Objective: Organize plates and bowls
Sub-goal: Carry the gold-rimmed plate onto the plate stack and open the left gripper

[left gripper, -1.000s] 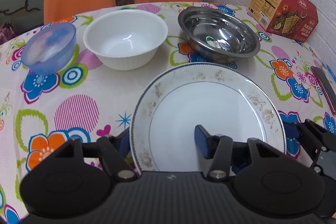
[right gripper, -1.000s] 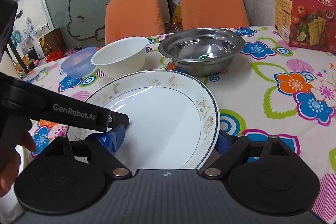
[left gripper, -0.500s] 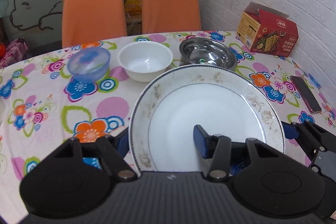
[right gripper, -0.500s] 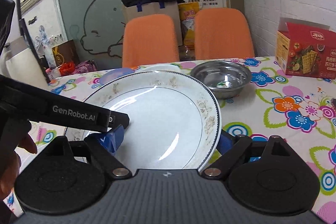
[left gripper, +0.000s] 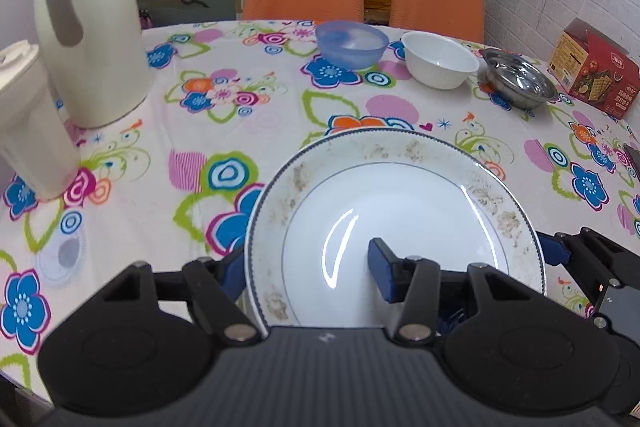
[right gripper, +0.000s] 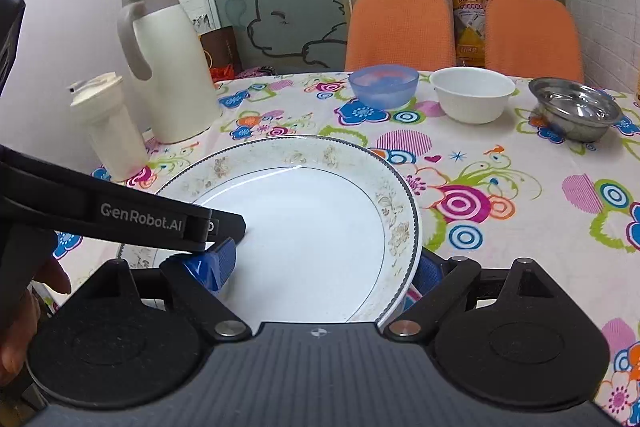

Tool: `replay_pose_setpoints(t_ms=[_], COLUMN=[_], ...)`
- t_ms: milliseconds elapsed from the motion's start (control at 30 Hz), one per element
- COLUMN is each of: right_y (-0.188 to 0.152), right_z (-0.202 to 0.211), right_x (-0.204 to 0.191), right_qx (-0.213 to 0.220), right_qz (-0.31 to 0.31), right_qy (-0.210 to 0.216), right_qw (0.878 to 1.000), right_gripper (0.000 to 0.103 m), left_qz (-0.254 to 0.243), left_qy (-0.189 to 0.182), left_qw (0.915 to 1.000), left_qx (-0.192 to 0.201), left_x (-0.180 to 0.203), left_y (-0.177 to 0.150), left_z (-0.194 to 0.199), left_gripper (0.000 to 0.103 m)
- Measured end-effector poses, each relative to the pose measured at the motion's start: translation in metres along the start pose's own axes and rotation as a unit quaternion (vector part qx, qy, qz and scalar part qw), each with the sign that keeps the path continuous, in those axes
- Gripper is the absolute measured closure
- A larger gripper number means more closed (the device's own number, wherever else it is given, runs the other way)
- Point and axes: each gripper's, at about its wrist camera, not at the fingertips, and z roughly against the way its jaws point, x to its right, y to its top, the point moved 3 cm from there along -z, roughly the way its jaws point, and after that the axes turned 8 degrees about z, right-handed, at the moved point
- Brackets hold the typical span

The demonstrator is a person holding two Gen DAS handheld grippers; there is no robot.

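Plate (left gripper: 400, 203) held off the table (left gripper: 240, 131) by both claws; left claw (left gripper: 308, 269) pinches the near-left rim, one pad on top, one beneath; right claw (right gripper: 324, 263) clamps the near-right rim the same way, so plate sits between the two tools, tilted slightly. Advice: keep both grips level and move together, no twisting; set it down on bare cloth, well apart from the blue bowl (left gripper: 351, 43), white bowl (left gripper: 439, 65), steel bowl (left gripper: 518, 83).
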Motion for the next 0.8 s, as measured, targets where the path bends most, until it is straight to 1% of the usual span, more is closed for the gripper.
replay_pose_setpoints(t_ms=[67, 233, 333, 433, 500, 533, 567, 600, 633, 733, 767, 800], right_y=[-0.003, -0.008, -0.011, -0.011, -0.01, -0.01, -0.011, -0.011, -0.01, -0.005, -0.004, -0.005], right_z=[-0.001, -0.006, -0.011, -0.009, -0.008, -0.009, -0.01, -0.011, -0.009, -0.003, -0.002, -0.003], right_x=[-0.008, -0.012, -0.018, -0.019, -0.018, -0.019, -0.022, -0.029, -0.031, -0.021, -0.017, -0.013], right_qx=[0.0, -0.002, -0.008, -0.001, 0.001, -0.001, -0.007, -0.015, -0.011, -0.001, -0.003, -0.009], right_qz=[0.006, 0.015, 0.036, 0.039, 0.038, 0.044, 0.058, 0.087, 0.094, 0.07, 0.063, 0.051], right_qy=[-0.003, -0.002, -0.002, -0.01, -0.013, -0.017, -0.021, -0.029, -0.034, -0.046, -0.056, -0.054], right_qw=[1.0, 1.0, 0.999, 0.999, 0.999, 0.999, 0.998, 0.996, 0.995, 0.996, 0.996, 0.997], right_gripper=[0.026, 0.026, 0.026, 0.027, 0.027, 0.027, 0.025, 0.025, 0.025, 0.026, 0.026, 0.025], left_qz=[0.01, -0.003, 0.019, 0.01, 0.008, 0.007, 0.007, 0.007, 0.005, 0.005, 0.007, 0.009], left_qy=[-0.005, -0.005, -0.014, -0.009, -0.01, -0.008, -0.003, 0.003, 0.005, 0.002, 0.001, -0.003], left_qw=[0.9999, 0.9999, 0.9997, 0.9995, 0.9991, 0.9987, 0.998, 0.9971, 0.9962, 0.9947, 0.9944, 0.9941], left_qx=[0.0, 0.015, 0.009, 0.029, 0.039, 0.051, 0.062, 0.075, 0.087, 0.103, 0.106, 0.108], left_x=[-0.007, -0.008, -0.019, -0.022, -0.022, -0.023, -0.023, -0.022, -0.022, -0.021, -0.021, -0.021], left_y=[-0.005, -0.011, -0.015, -0.018, -0.016, -0.015, -0.013, -0.011, -0.008, -0.001, 0.001, 0.003], left_z=[-0.002, -0.004, -0.011, -0.008, -0.003, 0.001, 0.005, 0.01, 0.016, 0.026, 0.027, 0.029], left_gripper=[0.053, 0.052, 0.048, 0.044, 0.037, 0.036, 0.034, 0.031, 0.031, 0.031, 0.031, 0.031])
